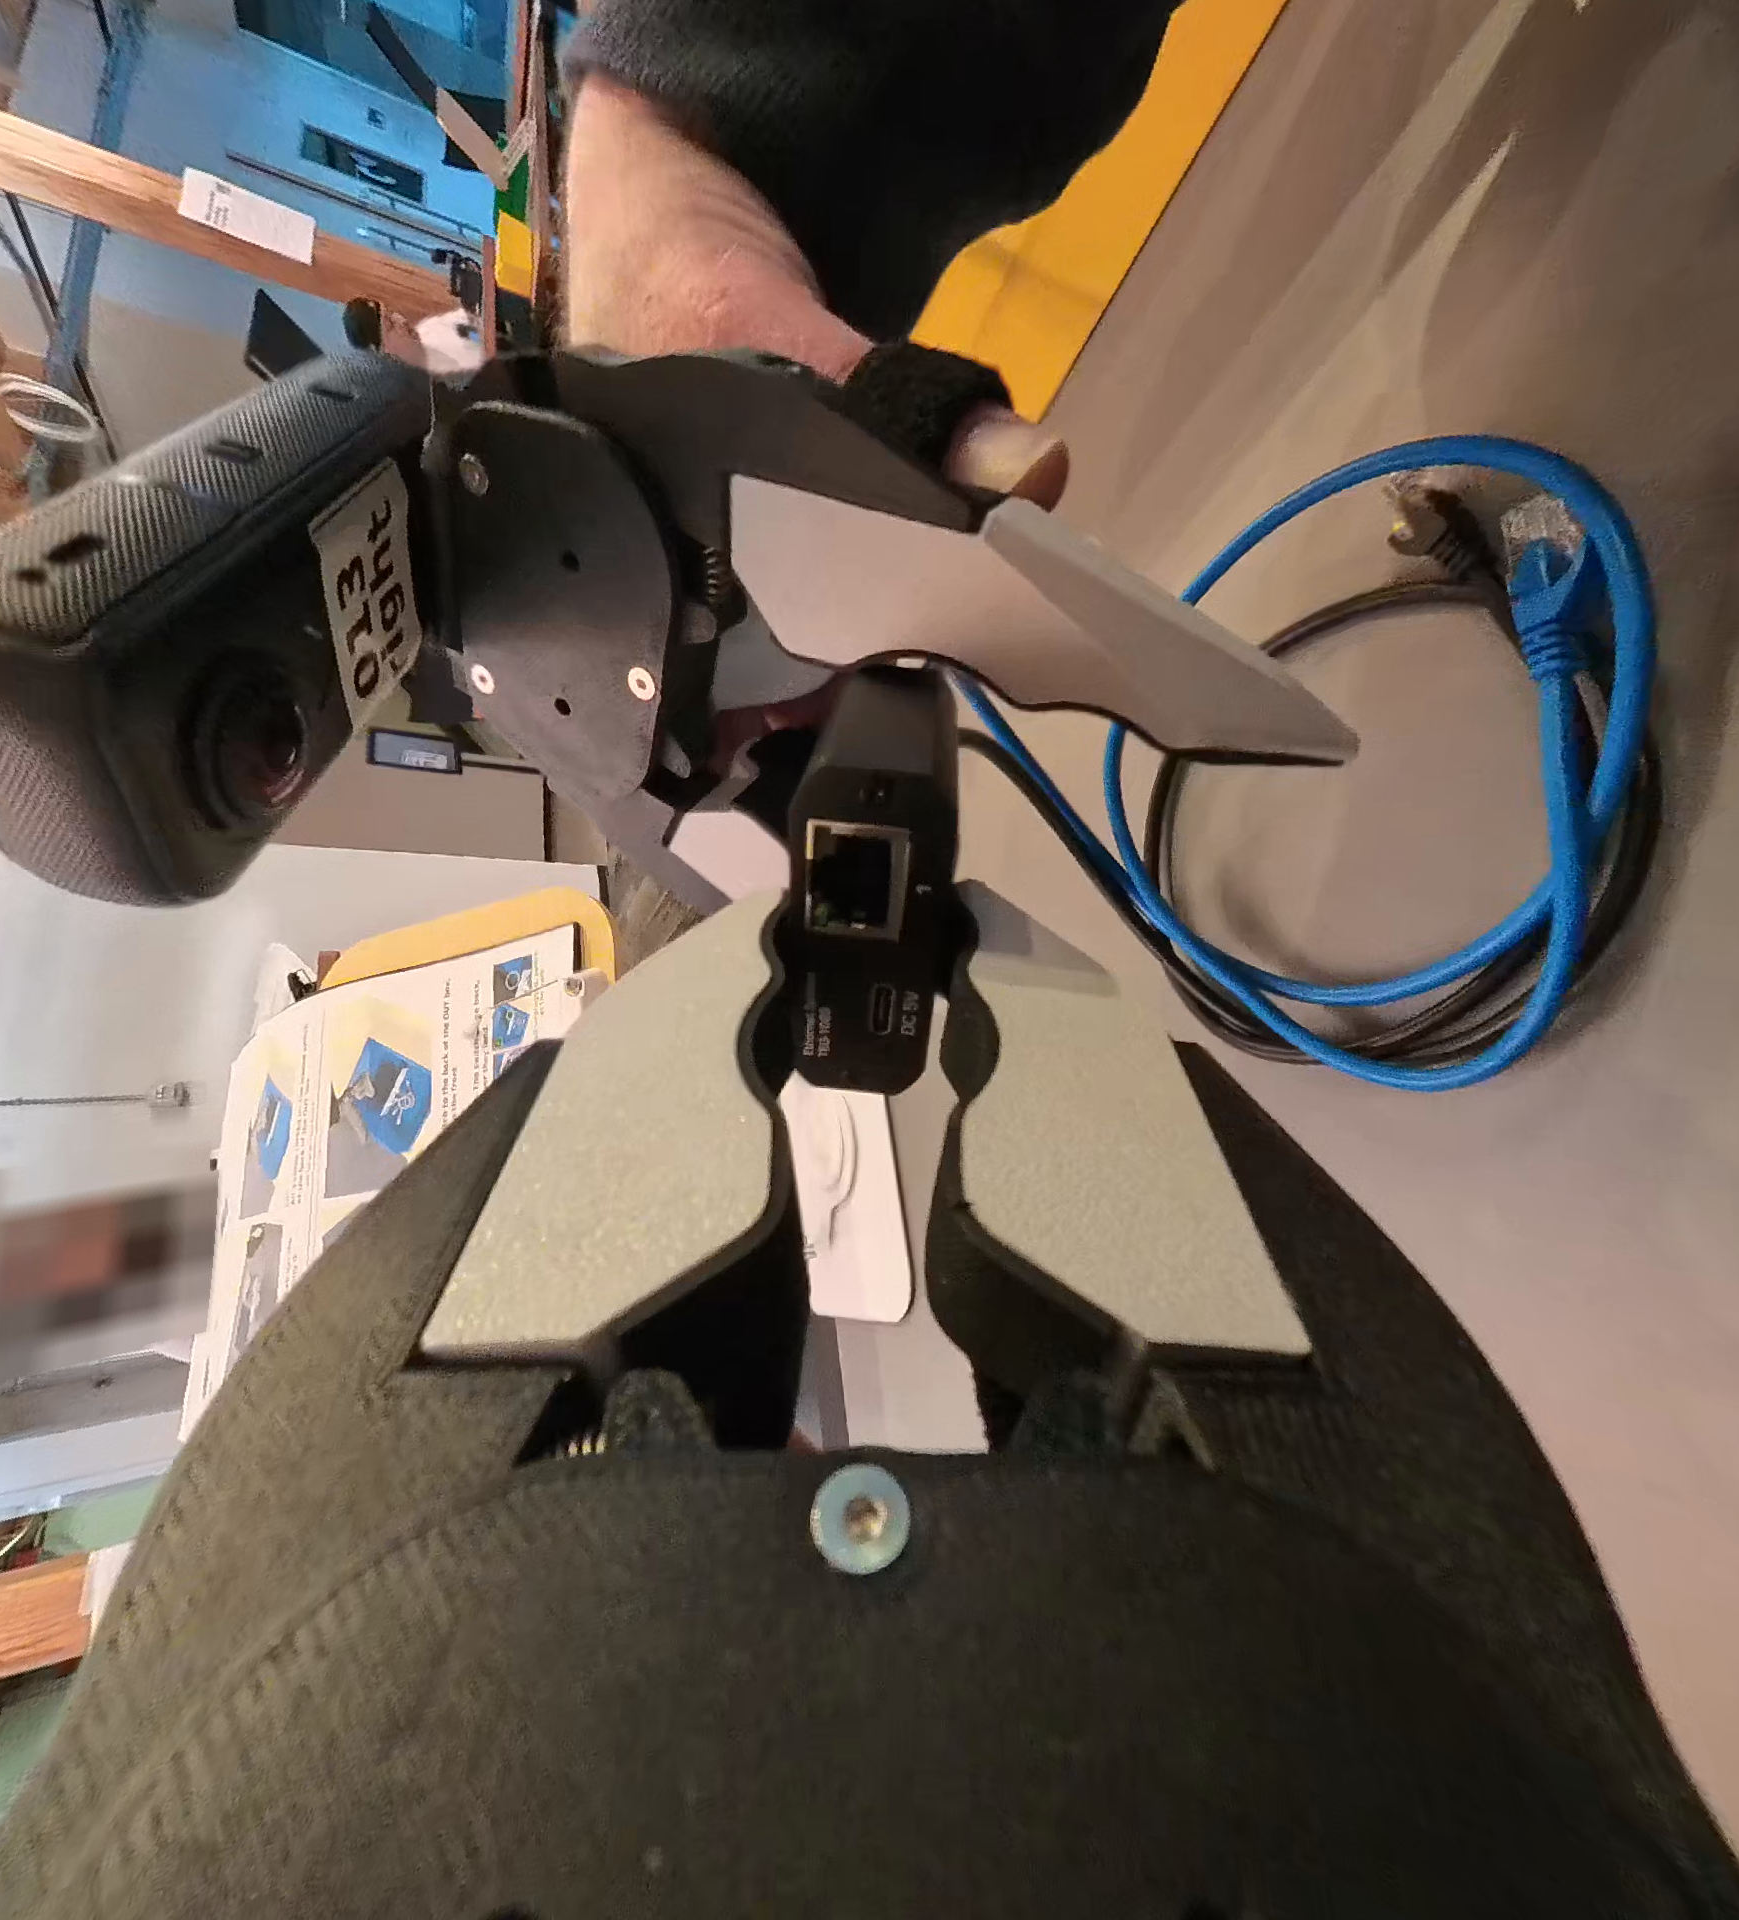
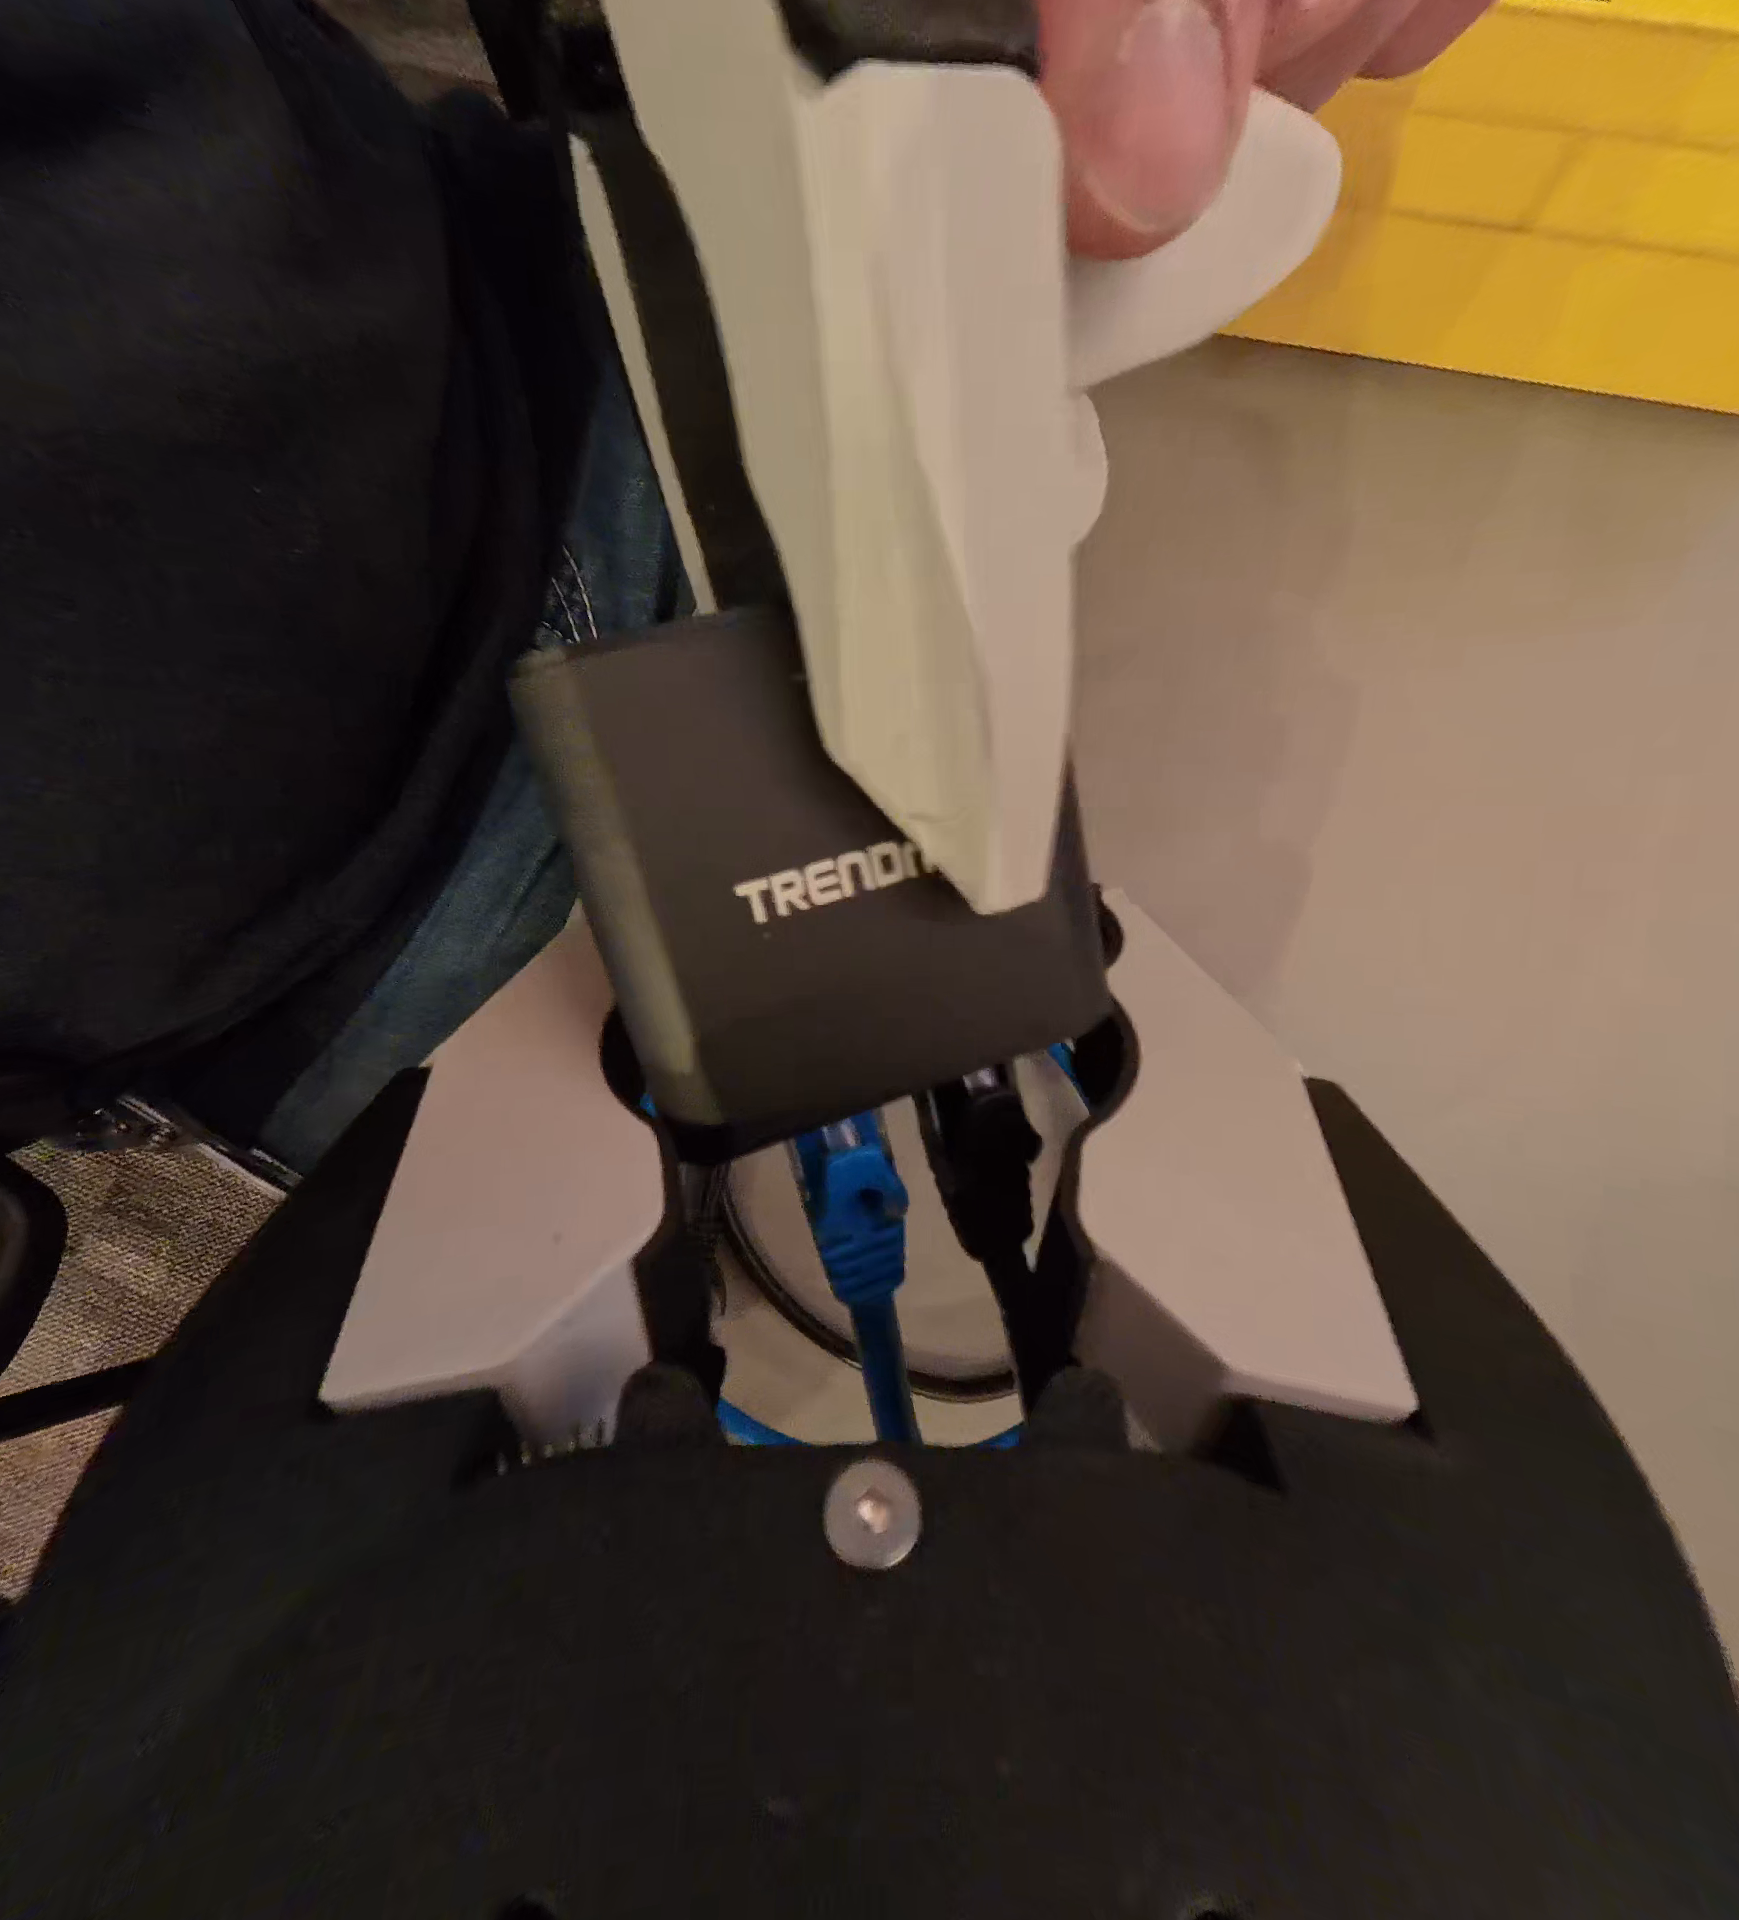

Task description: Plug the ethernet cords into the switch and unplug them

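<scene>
A small black switch [image 1: 875, 748] is held above the grey table between both grippers. My left gripper [image 1: 865, 997] is shut on its near end, where an empty port faces the camera. My right gripper [image 2: 870, 1039] is shut on the switch [image 2: 823, 977] at the other end; one of its fingers [image 1: 1104, 623] shows in the left wrist view. A blue plug [image 2: 860, 1195] and a black plug [image 2: 990, 1153] appear seated in that end. The blue cord [image 1: 1592, 831] and the black cord [image 1: 1208, 987] lie coiled on the table, each with a loose plug [image 1: 1545, 566].
A person's hand [image 1: 699, 239] holds the right gripper. A yellow block [image 2: 1571, 208] stands at the table's far side. Printed sheets [image 1: 377, 1091] and a white card [image 1: 854, 1216] lie beyond the table edge. Shelving [image 1: 117, 187] stands behind. There is about 6 cm between the tips of the two grippers. From the right gripper's tips to the yellow block [image 2: 1571, 208] is close to 25 cm.
</scene>
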{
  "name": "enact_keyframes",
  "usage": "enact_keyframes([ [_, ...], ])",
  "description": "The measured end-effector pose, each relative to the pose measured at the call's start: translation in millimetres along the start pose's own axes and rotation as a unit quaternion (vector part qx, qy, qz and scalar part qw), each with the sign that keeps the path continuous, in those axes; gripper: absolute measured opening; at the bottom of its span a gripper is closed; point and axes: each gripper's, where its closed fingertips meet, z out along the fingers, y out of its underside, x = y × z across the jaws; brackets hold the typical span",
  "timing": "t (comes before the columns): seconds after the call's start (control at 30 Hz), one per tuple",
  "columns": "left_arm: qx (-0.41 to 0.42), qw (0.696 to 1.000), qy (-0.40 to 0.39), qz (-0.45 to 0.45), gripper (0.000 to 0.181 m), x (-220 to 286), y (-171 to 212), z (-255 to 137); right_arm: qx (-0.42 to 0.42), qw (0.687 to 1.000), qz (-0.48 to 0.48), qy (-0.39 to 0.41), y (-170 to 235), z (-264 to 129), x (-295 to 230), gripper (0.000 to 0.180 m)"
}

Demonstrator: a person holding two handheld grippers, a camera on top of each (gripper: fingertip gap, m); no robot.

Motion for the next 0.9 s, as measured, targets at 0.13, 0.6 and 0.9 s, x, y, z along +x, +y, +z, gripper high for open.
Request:
enact_keyframes([
  [0.13, 0.005, 1.0, 0.006, 0.015, 0.024, 4, -8, 0, 0.008, 0.999, -0.016, -0.04, -3, -4, -8, 0.089],
  [0.6, -0.034, 0.999, 0.036, -0.01, 0.029, 14, 12, 12, -0.035, 0.998, -0.023, -0.044, 3, 9, -6, 0.073],
  [0.9, -0.153, 0.984, -0.002, -0.091, 0.057, -26, 80, -27, -0.053, 0.992, 0.068, 0.095, 45, -7, 31, 0.073],
])
